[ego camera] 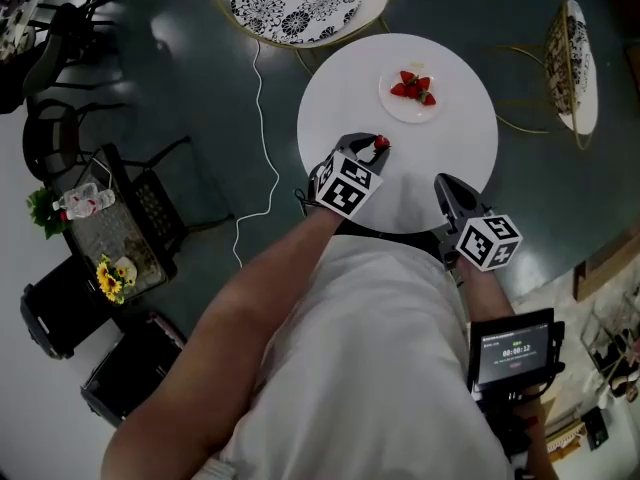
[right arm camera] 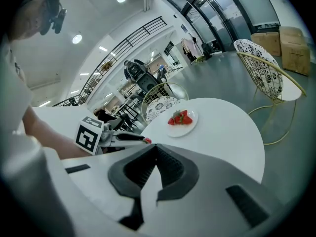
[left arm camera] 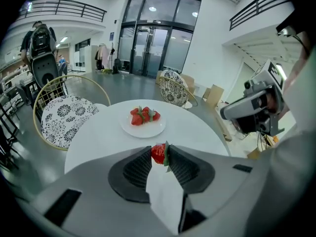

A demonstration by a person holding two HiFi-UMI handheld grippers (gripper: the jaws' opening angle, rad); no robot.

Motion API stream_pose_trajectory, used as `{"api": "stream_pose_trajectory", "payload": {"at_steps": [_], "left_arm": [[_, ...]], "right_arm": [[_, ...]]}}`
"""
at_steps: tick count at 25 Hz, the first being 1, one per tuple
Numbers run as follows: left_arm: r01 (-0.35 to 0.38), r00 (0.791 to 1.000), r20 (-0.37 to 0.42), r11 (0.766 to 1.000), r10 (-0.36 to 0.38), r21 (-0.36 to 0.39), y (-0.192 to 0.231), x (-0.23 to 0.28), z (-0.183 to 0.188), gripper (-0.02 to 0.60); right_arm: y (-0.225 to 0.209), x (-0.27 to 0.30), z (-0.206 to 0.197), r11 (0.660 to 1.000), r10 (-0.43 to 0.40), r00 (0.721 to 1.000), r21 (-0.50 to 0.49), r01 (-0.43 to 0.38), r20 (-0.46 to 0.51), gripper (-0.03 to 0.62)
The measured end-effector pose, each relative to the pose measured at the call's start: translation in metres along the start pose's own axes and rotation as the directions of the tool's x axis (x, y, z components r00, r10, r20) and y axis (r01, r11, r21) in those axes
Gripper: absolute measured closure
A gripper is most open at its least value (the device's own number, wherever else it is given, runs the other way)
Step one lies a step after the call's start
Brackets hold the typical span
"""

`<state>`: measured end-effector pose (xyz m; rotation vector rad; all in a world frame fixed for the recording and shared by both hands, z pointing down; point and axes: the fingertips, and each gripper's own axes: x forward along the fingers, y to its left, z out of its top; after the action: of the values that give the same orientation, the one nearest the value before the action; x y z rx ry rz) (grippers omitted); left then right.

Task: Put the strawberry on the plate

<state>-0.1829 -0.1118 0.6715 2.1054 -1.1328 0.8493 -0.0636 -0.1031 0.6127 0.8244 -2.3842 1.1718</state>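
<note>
The left gripper pinches a strawberry above the table's near edge. The plate, farther off, holds other strawberries. Carrying and release remain. The right gripper is pressed together, empty.

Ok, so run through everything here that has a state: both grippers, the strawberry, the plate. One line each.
left gripper: shut on the strawberry, short of the plate.
strawberry: pinched between the left jaws, not yet on the plate.
right gripper: shut, nothing between its jaws.
plate: flat on the table, already loaded.
pile of strawberries: resting together on the plate.
table: upright, carrying only the plate.
</note>
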Motion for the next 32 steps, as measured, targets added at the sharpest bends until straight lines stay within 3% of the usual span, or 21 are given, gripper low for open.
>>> {"api": "stream_pose_trajectory", "payload": {"at_steps": [10, 15, 24, 32], "left_arm": [[0.014, 1.000, 0.003, 1.000, -0.014, 0.009, 0.013, 0.026, 0.020, 0.463], [0.016, 1.000, 0.003, 0.997, -0.015, -0.077, 0.018, 0.049, 0.032, 0.463], [0.022, 1.000, -0.019, 0.990, -0.025, -0.143, 0.026, 0.094, 0.050, 0.463], [-0.002, 1.000, 0.002, 0.994, 0.002, -0.110, 0.025, 0.098, 0.054, 0.463]], "right_arm": [[0.002, 0.013, 0.001, 1.000, -0.012, 1.000, 0.020, 0.012, -0.003, 0.586], [-0.003, 0.011, -0.001, 0.998, -0.041, 0.999, 0.040, 0.041, -0.002, 0.586], [-0.014, -0.003, -0.007, 0.991, -0.099, 0.995, 0.091, 0.096, 0.019, 0.586], [-0.018, -0.023, -0.023, 0.979, -0.154, 0.987, 0.143, 0.146, 0.052, 0.586]]}}
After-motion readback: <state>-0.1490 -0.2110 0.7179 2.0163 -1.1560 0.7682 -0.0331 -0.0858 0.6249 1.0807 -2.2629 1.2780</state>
